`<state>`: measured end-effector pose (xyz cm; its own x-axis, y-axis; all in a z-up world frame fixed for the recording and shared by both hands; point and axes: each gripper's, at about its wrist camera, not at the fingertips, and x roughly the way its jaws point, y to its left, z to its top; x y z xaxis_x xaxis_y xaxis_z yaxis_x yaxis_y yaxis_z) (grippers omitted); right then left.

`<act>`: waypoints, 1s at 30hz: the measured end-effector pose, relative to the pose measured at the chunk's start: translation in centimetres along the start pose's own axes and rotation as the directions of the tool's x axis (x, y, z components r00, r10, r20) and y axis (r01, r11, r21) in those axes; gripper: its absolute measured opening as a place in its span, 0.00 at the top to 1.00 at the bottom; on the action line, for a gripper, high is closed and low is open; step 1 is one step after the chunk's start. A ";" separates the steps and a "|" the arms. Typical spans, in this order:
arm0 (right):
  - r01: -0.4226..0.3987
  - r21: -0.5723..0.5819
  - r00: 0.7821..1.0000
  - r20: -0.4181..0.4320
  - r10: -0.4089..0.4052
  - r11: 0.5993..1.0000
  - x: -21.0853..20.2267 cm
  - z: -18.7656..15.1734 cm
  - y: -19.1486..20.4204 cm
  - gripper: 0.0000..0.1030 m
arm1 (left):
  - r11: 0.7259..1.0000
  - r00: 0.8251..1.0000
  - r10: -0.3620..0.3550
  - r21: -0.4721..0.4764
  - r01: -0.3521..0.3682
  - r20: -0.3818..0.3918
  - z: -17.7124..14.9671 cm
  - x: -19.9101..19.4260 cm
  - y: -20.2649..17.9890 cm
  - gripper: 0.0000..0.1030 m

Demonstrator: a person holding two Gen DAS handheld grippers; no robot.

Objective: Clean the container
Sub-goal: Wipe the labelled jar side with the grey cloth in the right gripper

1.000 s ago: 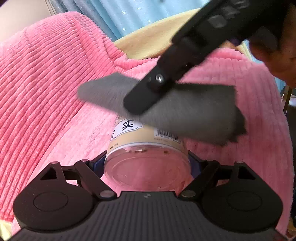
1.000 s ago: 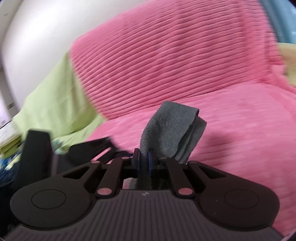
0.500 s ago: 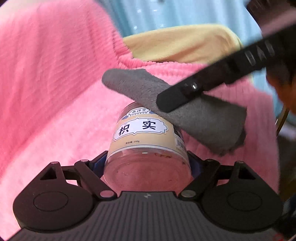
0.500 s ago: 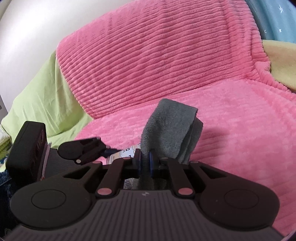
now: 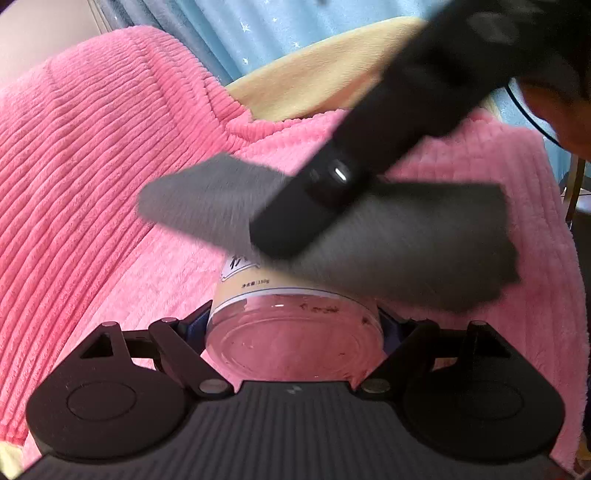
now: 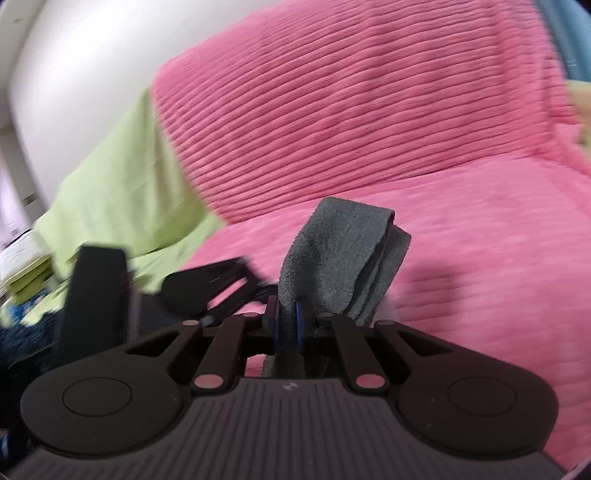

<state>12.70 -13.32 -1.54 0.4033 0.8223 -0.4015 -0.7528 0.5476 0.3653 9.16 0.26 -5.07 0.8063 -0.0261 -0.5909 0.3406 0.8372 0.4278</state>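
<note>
left wrist view:
left gripper (image 5: 293,328): jaws clamped on either side of a clear round plastic jar with a cream paper label (image 5: 291,325), jar bottom facing the camera at 6 o'clock
jar contents: brown specks stuck inside near the base wall
cloth: folded grey microfibre cloth (image 5: 424,243) lies across the far end of the jar, touching it, covering most of the label; motion-blurred
right gripper in this view: black finger (image 5: 310,218) comes in from 1 o'clock, sits on top of the cloth
backdrop: pink ribbed plush blanket (image 5: 92,166) from 9 to 3 o'clock, yellow fabric (image 5: 314,81) at 12, blue star-print curtain (image 5: 280,29) above it

right wrist view:
right gripper (image 6: 286,328): blue-padded jaws pinched together on the grey cloth (image 6: 340,254), folded end sticking up toward 12 o'clock
left gripper in this view: black body at 9 o'clock, blurred
jar: hidden here behind cloth and gripper
backdrop: same pink blanket, green sheet (image 6: 110,177) at 9–10 o'clock, white wall (image 6: 74,55) at 11
</note>
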 end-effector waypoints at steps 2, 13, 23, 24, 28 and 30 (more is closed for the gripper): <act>0.072 0.025 0.997 0.030 -0.073 0.997 -0.1 0.2 -0.7 0.95 | 1.000 1.000 -0.016 0.012 0.016 0.013 -1.1 -0.6 0.7 0.17; 0.097 0.031 0.995 0.036 -0.098 0.995 -0.3 0.0 -0.9 0.94 | 0.919 0.958 -0.285 -0.274 0.283 0.034 -5.7 -3.3 7.7 0.17; -0.027 -0.053 1.000 -0.014 0.026 0.998 -1.0 -0.5 1.2 0.93 | 0.988 0.998 -0.031 0.152 0.022 0.057 -6.7 -5.9 1.0 0.17; -0.051 -0.071 0.998 -0.024 0.050 0.996 -0.8 -0.5 1.7 0.93 | 0.989 0.998 -0.033 0.149 0.024 0.056 -6.5 -5.5 1.5 0.17; -0.110 -0.098 0.993 -0.055 0.105 0.989 0.2 -0.6 2.8 0.93 | 0.989 0.998 -0.042 0.146 0.035 0.047 -5.6 -3.4 2.5 0.17; -0.118 -0.072 0.992 -0.051 0.115 0.990 0.4 -0.4 2.3 0.95 | 0.989 0.998 -0.048 0.141 0.041 0.045 -5.7 -3.7 2.3 0.17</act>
<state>10.86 -11.81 -1.20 0.2875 0.8708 -0.3988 -0.8306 0.4340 0.3489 4.24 5.44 -5.83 0.8100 -0.0901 -0.5795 0.4380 0.7501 0.4955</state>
